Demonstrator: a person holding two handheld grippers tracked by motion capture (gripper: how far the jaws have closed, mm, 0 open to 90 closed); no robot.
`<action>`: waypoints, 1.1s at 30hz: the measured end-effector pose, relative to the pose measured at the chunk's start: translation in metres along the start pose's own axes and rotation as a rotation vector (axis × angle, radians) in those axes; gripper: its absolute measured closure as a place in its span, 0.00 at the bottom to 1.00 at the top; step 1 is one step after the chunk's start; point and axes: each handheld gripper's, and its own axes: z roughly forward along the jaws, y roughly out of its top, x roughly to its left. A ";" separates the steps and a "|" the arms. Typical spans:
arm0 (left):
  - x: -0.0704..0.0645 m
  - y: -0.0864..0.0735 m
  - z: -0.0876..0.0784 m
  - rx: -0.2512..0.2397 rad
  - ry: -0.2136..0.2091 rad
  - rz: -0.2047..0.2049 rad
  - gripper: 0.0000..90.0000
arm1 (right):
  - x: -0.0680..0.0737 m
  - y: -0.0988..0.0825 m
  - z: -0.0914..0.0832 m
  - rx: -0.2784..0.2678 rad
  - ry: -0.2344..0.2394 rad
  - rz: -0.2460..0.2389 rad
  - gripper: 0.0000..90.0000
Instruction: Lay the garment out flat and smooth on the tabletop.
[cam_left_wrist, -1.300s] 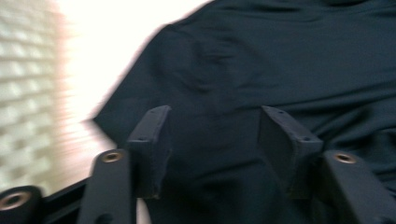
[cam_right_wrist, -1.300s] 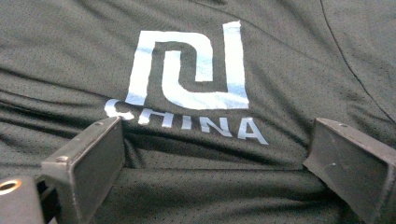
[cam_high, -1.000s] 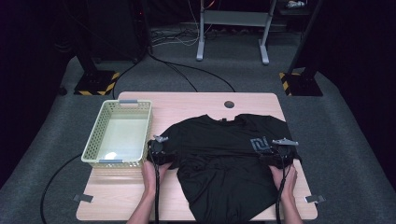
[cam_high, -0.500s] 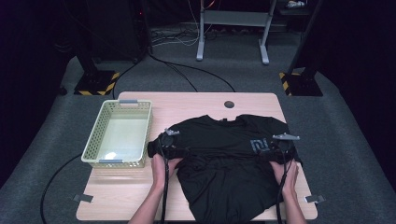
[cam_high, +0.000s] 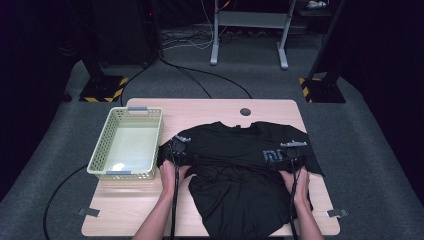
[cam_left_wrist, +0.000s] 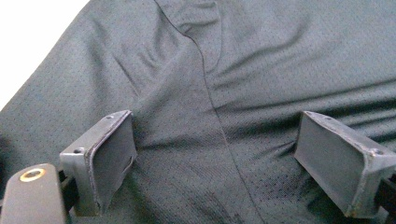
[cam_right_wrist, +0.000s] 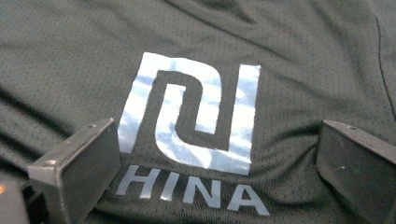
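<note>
A black T-shirt lies spread on the wooden table, collar toward the far edge. My left gripper hovers over the shirt's left side by the sleeve. In the left gripper view its jaws stand wide apart over a seam in the fabric; they have just been opening and pinch nothing. My right gripper is over the shirt's right chest. The right gripper view shows that gripper open, its jaws either side of a white printed logo with lettering beneath.
A pale yellow plastic basket stands on the left of the table, close to the shirt's left sleeve. A round cable hole sits near the far edge. Tape marks are at the front corners. Cables trail from both grippers along the forearms.
The left gripper has slid right, off the sleeve edge and further onto the shirt. The right gripper has shifted left toward the logo. The shirt lies much as before.
</note>
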 end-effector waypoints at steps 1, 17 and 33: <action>0.003 0.002 0.000 0.008 0.000 -0.014 0.13 | 0.002 0.001 0.001 0.000 0.000 0.001 0.00; -0.027 -0.027 -0.023 -0.011 -0.114 -0.018 0.07 | 0.002 -0.019 -0.020 0.013 0.023 -0.025 0.01; 0.006 0.019 0.021 -0.038 -0.006 -0.029 0.06 | -0.008 0.043 0.031 0.049 -0.005 0.007 0.00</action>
